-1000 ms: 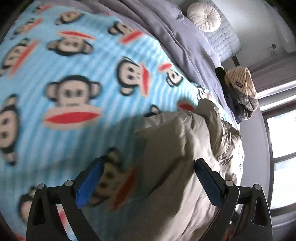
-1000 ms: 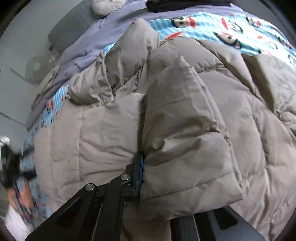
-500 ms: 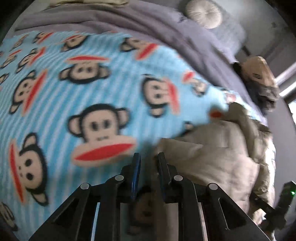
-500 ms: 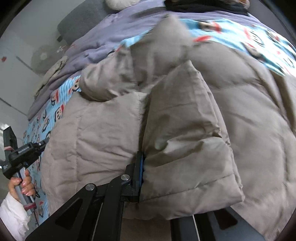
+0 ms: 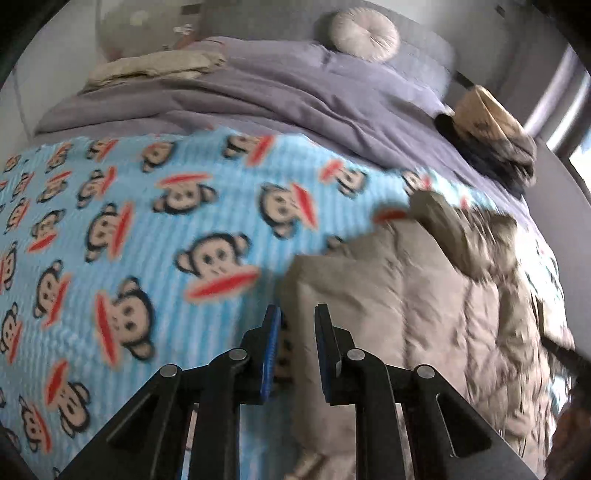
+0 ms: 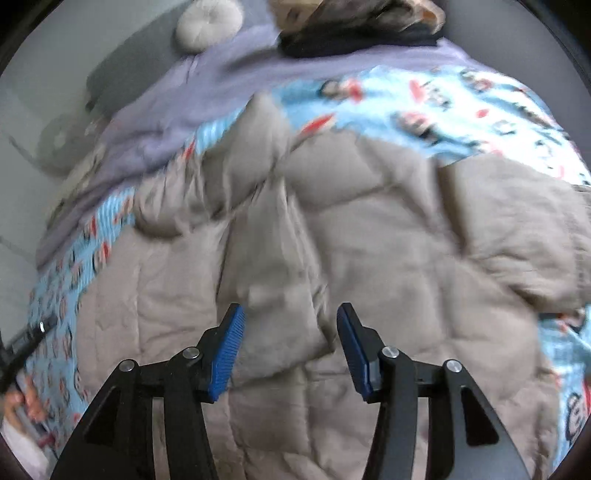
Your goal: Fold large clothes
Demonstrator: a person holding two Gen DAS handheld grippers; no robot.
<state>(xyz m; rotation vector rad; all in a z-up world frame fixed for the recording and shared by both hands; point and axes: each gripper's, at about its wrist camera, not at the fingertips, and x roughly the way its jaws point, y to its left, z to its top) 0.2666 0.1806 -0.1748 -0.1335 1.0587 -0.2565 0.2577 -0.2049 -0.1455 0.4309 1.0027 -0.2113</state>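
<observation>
A large beige quilted puffer jacket lies on a blue monkey-print blanket on a bed. In the right wrist view my right gripper is open and empty just above the jacket's folded-over sleeve panel. In the left wrist view the jacket lies to the right, and my left gripper hovers over its left edge with the blue pads a narrow gap apart; nothing is visibly pinched between them.
A purple duvet and a round cushion lie at the head of the bed. A pile of other clothes sits at the bed's far right. A folded beige item lies at the far left.
My right gripper has opened and let go of the jacket's sleeve panel, which now lies flat. My left gripper closed from wide open to a narrow gap and moved back from the jacket's edge.
</observation>
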